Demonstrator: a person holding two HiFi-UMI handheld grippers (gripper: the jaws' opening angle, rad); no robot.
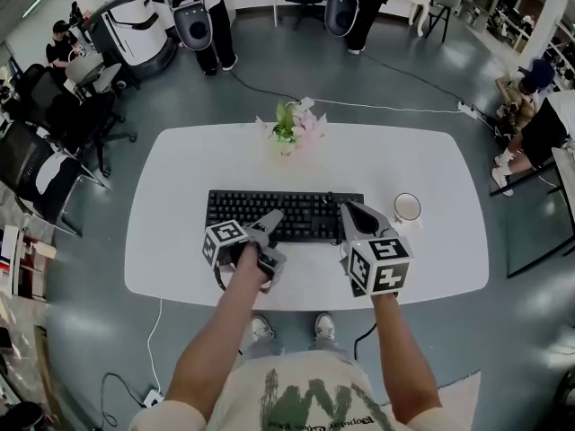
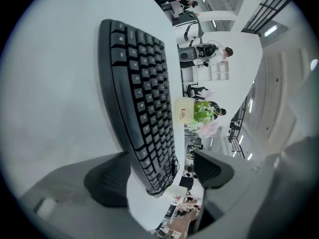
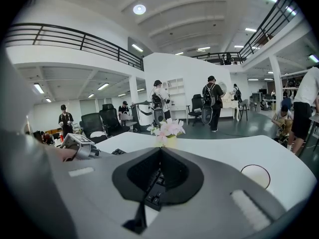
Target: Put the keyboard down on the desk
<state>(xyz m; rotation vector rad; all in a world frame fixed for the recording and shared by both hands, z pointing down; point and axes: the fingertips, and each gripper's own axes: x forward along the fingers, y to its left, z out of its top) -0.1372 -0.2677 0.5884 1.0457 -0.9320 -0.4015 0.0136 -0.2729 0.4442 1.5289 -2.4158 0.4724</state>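
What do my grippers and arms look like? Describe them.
The left gripper and right gripper are grey plastic with dark textured pads. Each carries a cube with black-and-white square markers. The arms are bare below short pale sleeves.

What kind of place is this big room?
Probably a big open office or robot lab. There is a white desk with a keyboard on it, office chairs off to one side, and white robot-like machines at the back.
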